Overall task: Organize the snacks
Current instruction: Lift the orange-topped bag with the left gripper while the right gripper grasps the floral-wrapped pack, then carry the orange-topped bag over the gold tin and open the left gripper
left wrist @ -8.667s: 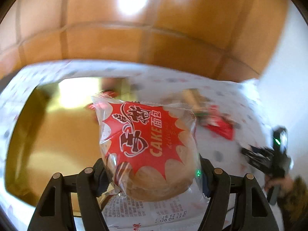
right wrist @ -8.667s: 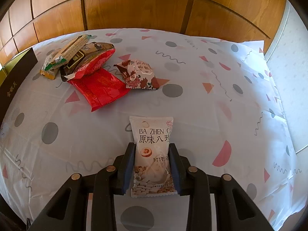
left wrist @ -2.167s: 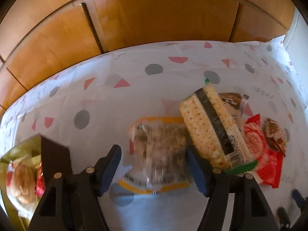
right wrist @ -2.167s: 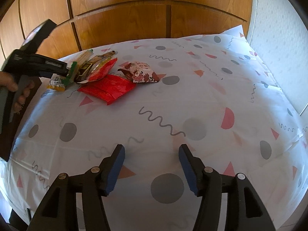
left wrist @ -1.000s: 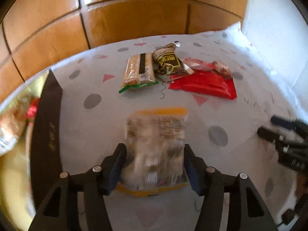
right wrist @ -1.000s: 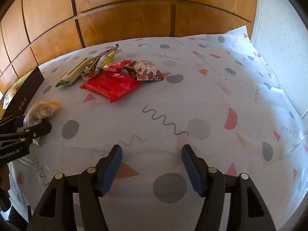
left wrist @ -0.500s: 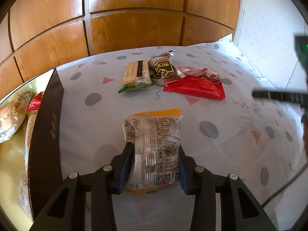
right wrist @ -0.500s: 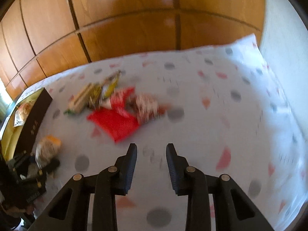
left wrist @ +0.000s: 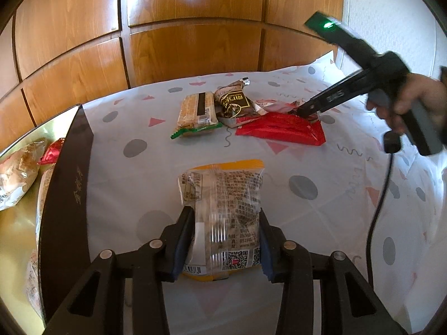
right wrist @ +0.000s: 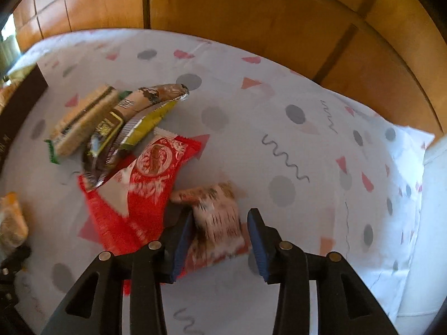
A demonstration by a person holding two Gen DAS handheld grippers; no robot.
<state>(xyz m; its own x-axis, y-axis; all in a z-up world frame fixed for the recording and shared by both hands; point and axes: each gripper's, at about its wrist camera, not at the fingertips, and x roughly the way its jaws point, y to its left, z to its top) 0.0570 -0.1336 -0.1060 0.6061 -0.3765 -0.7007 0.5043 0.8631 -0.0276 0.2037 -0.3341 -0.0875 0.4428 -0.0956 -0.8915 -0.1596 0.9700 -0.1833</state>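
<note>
Gripping a clear snack pack with an orange band (left wrist: 222, 209), the left gripper (left wrist: 225, 240) has its blue pads pressed against both sides of the pack, which sticks out toward the far side over the patterned tablecloth (left wrist: 321, 212). At the left edge stands a box with a dark wall (left wrist: 68, 195) and a gold inside, with wrapped snacks lying in it (one looks like bread in clear film (left wrist: 16, 173)). Farther off on the cloth lie a cracker pack (left wrist: 197, 113), a brown-and-gold packet (left wrist: 236, 103) just right of it, and a flat red packet (left wrist: 282, 131) to the right of both. At the far right a hand (left wrist: 419, 97) holds the right gripper (left wrist: 306, 110), whose tips come down at the far end of the red packet; its grip cannot be read from here.

From the right wrist view, blurred by motion, the right gripper (right wrist: 220, 230) stands with a small brown-and-white patterned packet (right wrist: 216, 222) between its fingers. Its jaws are opening: the left pad is at the packet's edge, while the right pad stands clear of it with a gap. The packet lies on the cloth touching the red packet (right wrist: 134, 209) on its left. Beyond, to the far left, the cracker pack (right wrist: 81, 121) and the brown-and-gold packet (right wrist: 134, 117) lie heaped together, with a red-and-white packet (right wrist: 159, 162) just nearer.
</note>
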